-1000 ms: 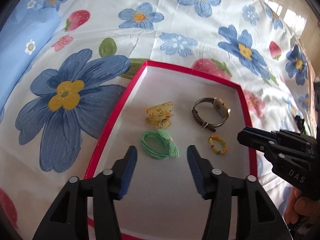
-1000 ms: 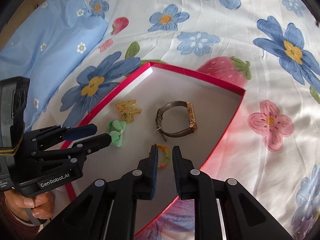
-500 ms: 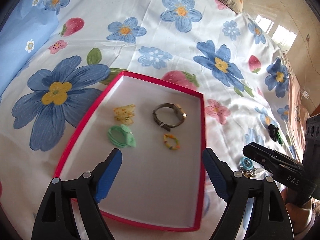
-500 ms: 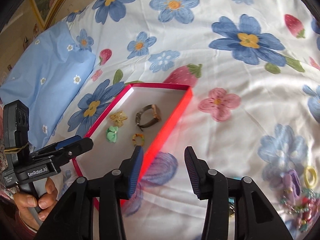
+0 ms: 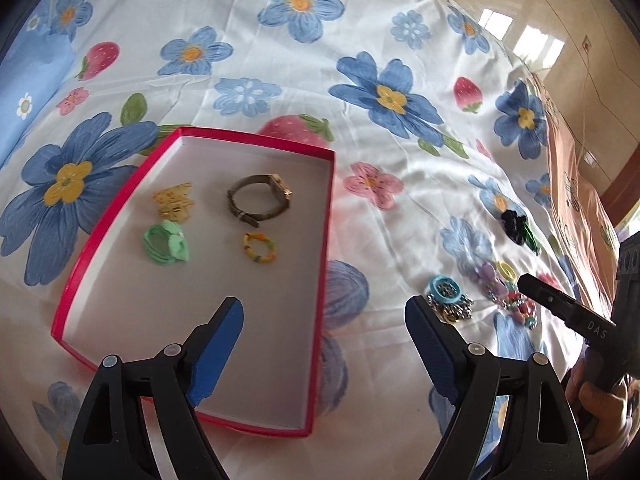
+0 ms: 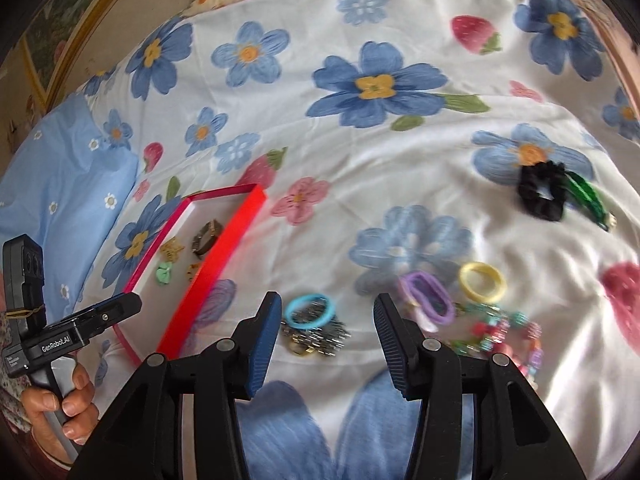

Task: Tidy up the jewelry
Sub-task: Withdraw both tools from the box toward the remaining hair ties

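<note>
The flower-printed white bedsheet (image 6: 360,152) carries the shallow red-rimmed white cardboard tray (image 5: 324,264), which lies ahead-left of the right gripper (image 6: 326,334) with its red wall close beside the left fingertip. The loose pile lies ahead-right: black scrunchie (image 6: 541,194) far, yellow ring band (image 6: 482,282) and purple hair tie (image 6: 428,294) near. The light-blue hair ring on a cluster of metal charms (image 6: 310,322) sits just ahead between the right gripper's spread jaws, nearer than to the equally spread, empty left gripper (image 5: 324,346); open sheet surrounds it, suggesting a short forward reach.

Smooth cloth bedsheet (image 5: 400,208), matt red box (image 5: 320,264)
</note>
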Tool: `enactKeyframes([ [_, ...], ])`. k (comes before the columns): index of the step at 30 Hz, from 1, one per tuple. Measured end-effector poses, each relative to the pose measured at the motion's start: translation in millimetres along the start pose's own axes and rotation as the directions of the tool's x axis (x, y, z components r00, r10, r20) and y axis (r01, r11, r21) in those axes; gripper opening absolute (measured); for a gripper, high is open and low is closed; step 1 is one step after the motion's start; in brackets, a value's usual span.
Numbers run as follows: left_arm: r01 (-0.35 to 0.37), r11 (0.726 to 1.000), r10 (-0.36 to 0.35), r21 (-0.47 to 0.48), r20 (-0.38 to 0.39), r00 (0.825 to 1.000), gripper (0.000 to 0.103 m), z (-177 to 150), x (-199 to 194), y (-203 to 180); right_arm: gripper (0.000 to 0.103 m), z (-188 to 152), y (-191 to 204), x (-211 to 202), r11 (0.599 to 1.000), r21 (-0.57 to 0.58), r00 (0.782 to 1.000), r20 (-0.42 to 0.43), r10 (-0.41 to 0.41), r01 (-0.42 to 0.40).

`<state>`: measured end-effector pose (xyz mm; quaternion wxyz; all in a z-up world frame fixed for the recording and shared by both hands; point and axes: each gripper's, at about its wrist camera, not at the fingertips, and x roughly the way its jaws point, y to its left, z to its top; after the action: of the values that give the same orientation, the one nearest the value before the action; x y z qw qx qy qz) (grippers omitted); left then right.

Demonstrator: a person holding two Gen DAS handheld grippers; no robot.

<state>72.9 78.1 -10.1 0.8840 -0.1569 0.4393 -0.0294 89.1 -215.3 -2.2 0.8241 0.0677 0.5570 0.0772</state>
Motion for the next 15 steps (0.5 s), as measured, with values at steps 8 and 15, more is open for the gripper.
enactKeyframes([
  [8, 0.021, 0.996, -0.018, 0.083, -0.032, 0.999, 0.083, 2.9, 16.6, -30.9, 0.05, -13.4, -37.9, -16.3, 0.997, 0.057, 0.999, 0.007, -0.053, 0.053],
  [15, 0.049, 0.988, -0.039, 0.148, -0.067, 0.997, 0.081, 13.3, 41.2, -56.2, 0.049, -10.0, -56.1, -19.4, 0.995, 0.068, 0.997, 0.012, -0.072, 0.071],
])
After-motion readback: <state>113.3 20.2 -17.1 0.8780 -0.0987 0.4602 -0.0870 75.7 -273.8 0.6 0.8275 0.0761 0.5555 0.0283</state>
